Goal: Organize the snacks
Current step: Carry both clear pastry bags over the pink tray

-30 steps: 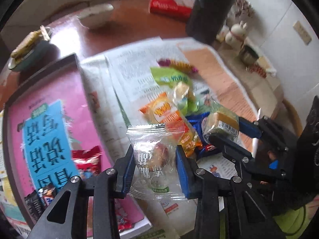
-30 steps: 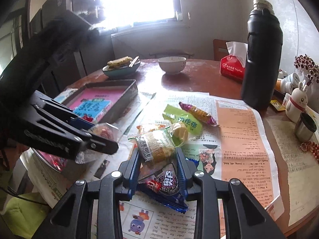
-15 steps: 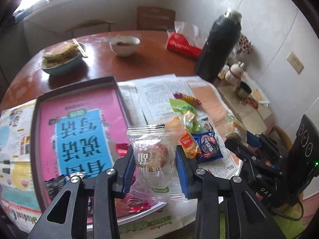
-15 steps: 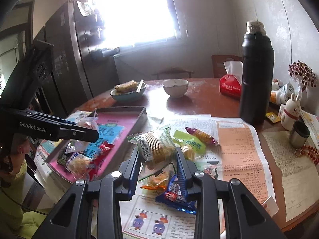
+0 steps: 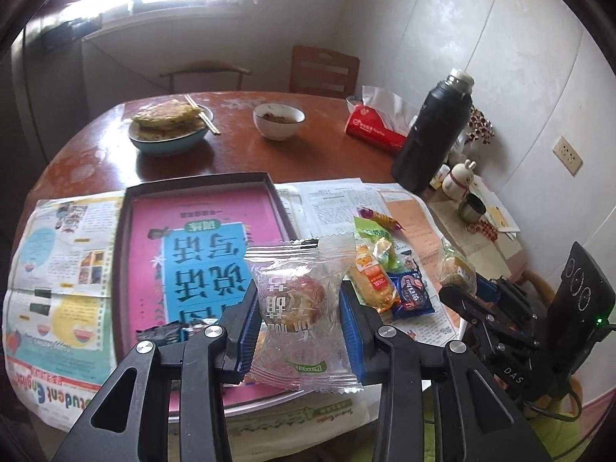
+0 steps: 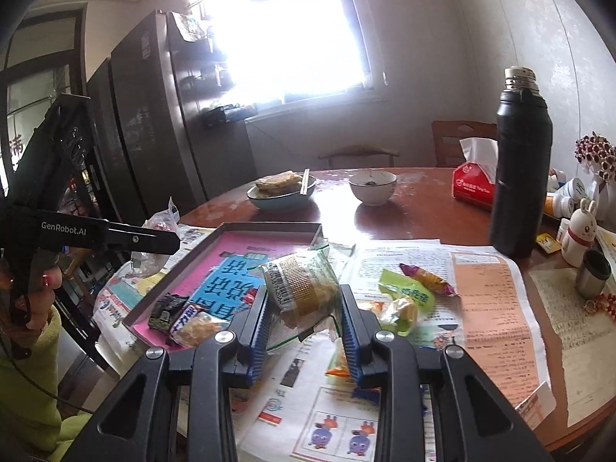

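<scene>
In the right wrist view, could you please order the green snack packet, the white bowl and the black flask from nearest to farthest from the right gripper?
From the right gripper:
1. Green snack packet, on the newspaper just right of the fingers.
2. Black flask, standing farther back on the right.
3. White bowl, beyond the newspaper, mid-table.

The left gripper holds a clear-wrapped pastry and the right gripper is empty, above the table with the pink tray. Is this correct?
Not quite. The left gripper does hold the clear-wrapped pastry, but the right gripper is not empty: the right wrist view shows it shut on a barcoded snack packet. The pink tray is there.
</scene>
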Available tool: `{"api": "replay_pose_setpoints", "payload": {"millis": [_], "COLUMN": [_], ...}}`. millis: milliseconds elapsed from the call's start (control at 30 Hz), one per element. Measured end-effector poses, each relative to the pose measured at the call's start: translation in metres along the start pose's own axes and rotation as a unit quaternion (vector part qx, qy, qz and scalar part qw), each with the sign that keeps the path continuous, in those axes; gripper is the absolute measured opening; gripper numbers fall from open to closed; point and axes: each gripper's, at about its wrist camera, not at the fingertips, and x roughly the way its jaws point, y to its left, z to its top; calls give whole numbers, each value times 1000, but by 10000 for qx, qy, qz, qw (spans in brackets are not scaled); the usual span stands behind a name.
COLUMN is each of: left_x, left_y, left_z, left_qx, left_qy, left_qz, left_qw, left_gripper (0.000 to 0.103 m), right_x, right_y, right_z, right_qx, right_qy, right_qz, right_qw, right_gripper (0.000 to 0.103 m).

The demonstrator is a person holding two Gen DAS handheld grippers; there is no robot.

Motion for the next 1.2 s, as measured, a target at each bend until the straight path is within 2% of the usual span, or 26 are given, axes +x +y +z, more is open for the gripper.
{"api": "replay_pose_setpoints", "payload": {"millis": [167,867,1200], "left_x": [-14,-40,-37], "left_y": [13,63,79], "left_z": [-5,-22,-28], "left_qx": [-150,-608,-692], "left_qy": [-116,-392,-346], "left_qz": [46,205,284], "left_qw": [9998,9972,9966], "left_gripper": [40,40,40], "right_x": [3,27,44], "right_y": [13,61,80], "right_z": [1,7,10], "right_qx": [28,-288,-460], "right_qy": [44,292,450], "right_qz": [297,648,803], "right_qw": [9995,9971,9947], "right_gripper": [34,34,34]}}
